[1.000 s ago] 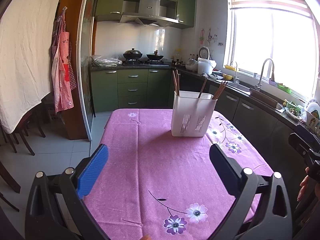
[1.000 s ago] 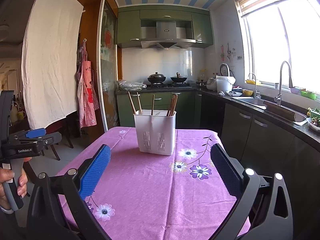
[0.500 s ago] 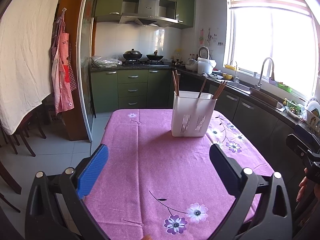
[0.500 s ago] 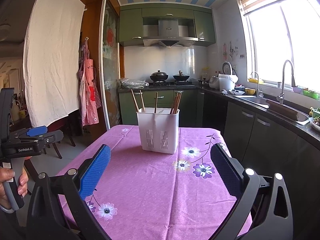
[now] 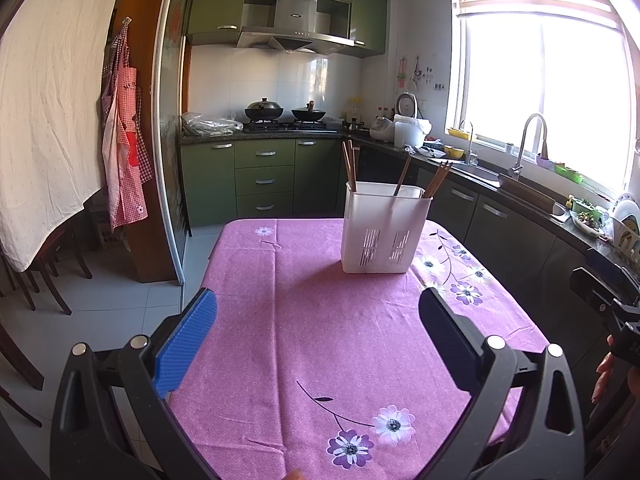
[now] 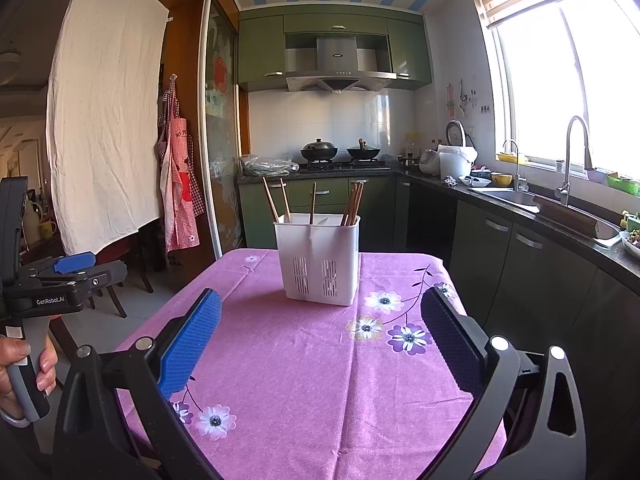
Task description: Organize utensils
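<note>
So the biggest thing ahead of both claws is the table [image 6: 304, 380] with its purple flowered cloth, and honestly that cloth is my first worry: it looks loose and a bit wrinkled, so if a claw drags low across it on the way forward, I'd guess it bunches up and shoves whatever stands on it. Next down in size is the white holder [image 6: 320, 258], sitting well ahead of the right claw [image 6: 320, 344] and roughly centred between its fingers; from the left claw [image 5: 318, 334] it's ahead and a bit off to the right [image 5: 383, 229]. It looks light and tall, so a bump near its rim would probably tip it or skate it toward the far edge. Smallest are the chopsticks [image 6: 351, 204], standing loose and leaning at different angles in different compartments, a bunch toward the right side and a few singles on the left. They're thin and smooth-looking, so pinching one off-centre might make it swivel or slip, and reaching in could knock the neighbours around. As for the claws themselves: both are spread wide apart, holding nothing and touching nothing, just hanging above the near end of the cloth.
</note>
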Demonstrator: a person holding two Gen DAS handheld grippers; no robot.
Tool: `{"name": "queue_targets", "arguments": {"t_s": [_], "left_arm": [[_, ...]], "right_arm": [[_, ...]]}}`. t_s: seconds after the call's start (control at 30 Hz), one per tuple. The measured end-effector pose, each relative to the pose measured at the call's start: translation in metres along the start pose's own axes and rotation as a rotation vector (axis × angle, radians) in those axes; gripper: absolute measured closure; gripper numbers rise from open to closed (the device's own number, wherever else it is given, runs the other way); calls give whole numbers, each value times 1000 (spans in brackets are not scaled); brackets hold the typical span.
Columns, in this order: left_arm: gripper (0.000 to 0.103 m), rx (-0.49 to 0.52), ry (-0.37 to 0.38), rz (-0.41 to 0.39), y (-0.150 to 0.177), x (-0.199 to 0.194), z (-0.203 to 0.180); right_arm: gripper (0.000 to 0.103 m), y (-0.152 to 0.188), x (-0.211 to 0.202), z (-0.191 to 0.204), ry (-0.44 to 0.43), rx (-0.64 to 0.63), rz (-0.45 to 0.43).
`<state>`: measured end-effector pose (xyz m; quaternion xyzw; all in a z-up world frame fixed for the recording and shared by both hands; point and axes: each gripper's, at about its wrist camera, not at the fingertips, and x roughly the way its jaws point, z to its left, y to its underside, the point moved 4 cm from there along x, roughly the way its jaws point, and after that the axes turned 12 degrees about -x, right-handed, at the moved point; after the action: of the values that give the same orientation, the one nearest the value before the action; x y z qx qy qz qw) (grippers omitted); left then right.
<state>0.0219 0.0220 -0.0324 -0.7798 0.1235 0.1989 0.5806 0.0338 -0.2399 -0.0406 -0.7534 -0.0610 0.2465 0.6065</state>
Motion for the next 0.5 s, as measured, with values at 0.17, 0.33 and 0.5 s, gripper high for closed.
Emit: {"name": "queue_targets", "arguments": {"t_s": [0.17, 0.33, 0.5], "left_arm": [[7, 1, -1, 1, 0, 0, 0], [7, 0, -1, 0, 0, 0, 0], [7, 2, -2, 0, 0, 0, 0]], "right_arm": [[4, 0, 1, 1, -3, 2, 1], [4, 0, 1, 1, -3, 1, 2], [4, 2, 3, 2, -8, 2, 7]]}}
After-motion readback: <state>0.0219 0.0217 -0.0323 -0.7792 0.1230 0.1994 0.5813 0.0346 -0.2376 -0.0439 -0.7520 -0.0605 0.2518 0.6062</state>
